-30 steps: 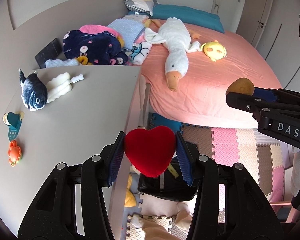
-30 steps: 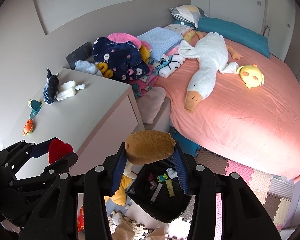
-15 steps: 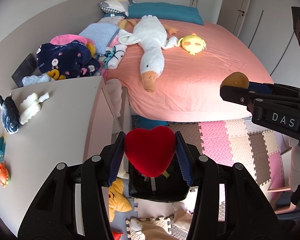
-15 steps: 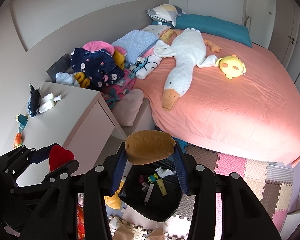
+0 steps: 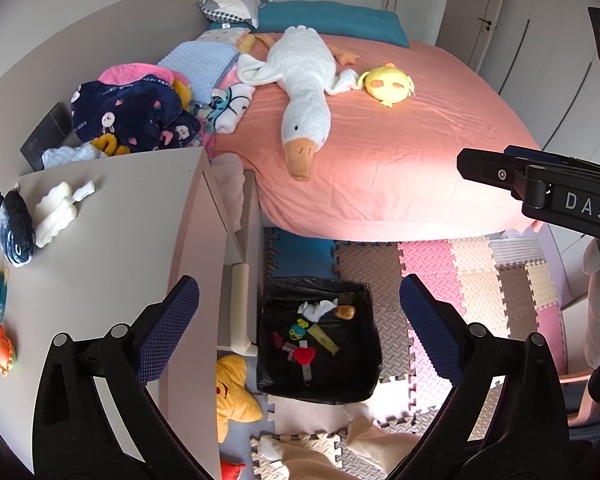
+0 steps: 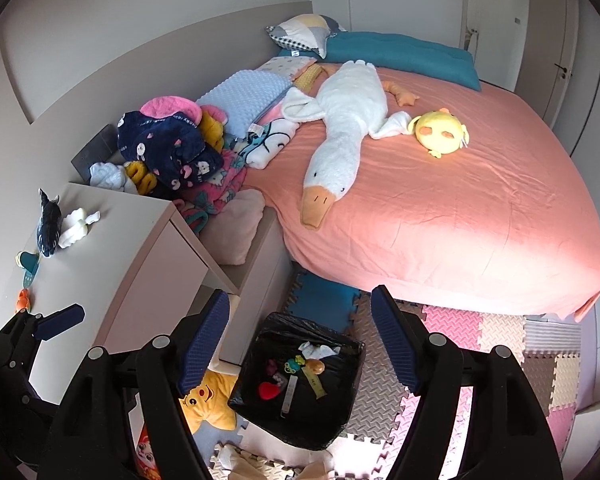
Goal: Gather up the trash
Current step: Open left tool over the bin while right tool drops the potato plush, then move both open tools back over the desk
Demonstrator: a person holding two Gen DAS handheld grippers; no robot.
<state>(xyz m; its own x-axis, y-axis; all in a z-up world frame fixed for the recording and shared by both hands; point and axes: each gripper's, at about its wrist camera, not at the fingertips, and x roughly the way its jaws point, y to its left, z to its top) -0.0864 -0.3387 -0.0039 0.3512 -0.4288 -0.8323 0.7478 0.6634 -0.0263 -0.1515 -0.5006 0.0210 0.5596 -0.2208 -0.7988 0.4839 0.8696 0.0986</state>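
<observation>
A black-lined trash bin (image 5: 358, 378) stands on the floor between the desk and the bed. In it lie a red heart (image 5: 304, 355), a brown lump (image 5: 345, 311) and several small scraps. My left gripper (image 5: 298, 292) hangs above the bin, its jaws opening wide with nothing between them. In the right wrist view the same bin (image 6: 334, 410) holds the heart (image 6: 269, 391) and the brown lump (image 6: 315, 366). My right gripper (image 6: 300, 298) is also over it, jaws opening and empty.
A pale desk (image 5: 112, 240) at the left carries a whale plush (image 5: 14, 226) and an orange crab toy (image 5: 4, 350). The pink bed (image 5: 400, 160) with a goose plush (image 5: 304, 92) lies beyond. A yellow star plush (image 5: 230, 396) and foam mats (image 5: 432, 264) cover the floor.
Both grippers opened. The red heart left the left jaws and the brown lump left the right jaws; both now lie in the bin. Both views slid from the desk toward the bin.
</observation>
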